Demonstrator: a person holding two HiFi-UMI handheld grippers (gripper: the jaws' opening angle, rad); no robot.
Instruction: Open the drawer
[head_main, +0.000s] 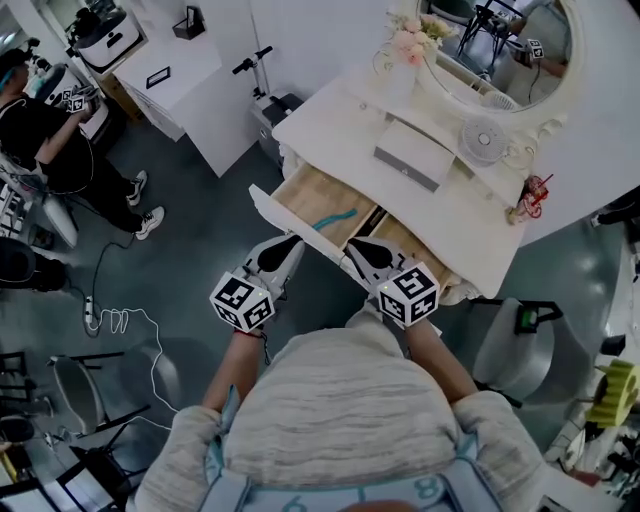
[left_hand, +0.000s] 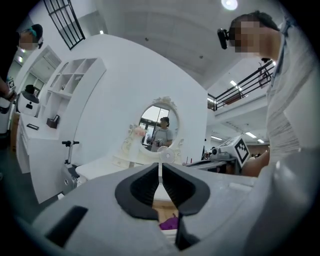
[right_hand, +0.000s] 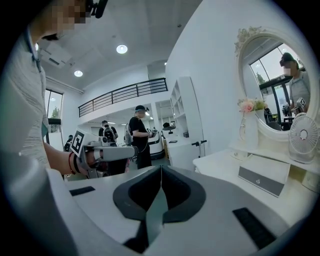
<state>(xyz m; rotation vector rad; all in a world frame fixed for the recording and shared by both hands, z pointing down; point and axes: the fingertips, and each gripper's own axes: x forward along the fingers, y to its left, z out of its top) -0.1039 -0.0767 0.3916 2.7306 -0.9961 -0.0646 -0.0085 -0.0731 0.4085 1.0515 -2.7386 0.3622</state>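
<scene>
Drawer work seems close to its end. The drawer stands pulled out from the front edge of the white table, on the side away from the oval mirror. Its wooden bottom is in plain sight, and a teal thing lies inside.

Both tools hang in the air just outside the drawer's front, further again from the mirror, and neither touches it. The left gripper has its fingers pressed together with nothing between them. The right gripper is the same, closed on itself and holding nothing.

I judge that the pulling step is done, or almost done, and that the hands are now free of the drawer. Whether it has reached its full travel I cannot tell from here. If more opening is wanted, one gripper must spread its fingers, go back toward the mirror to the drawer's front edge, take hold there and pull straight away from the mirror, keeping the pull level so that the drawer does not jam. If not, there is nothing more to do.
</scene>
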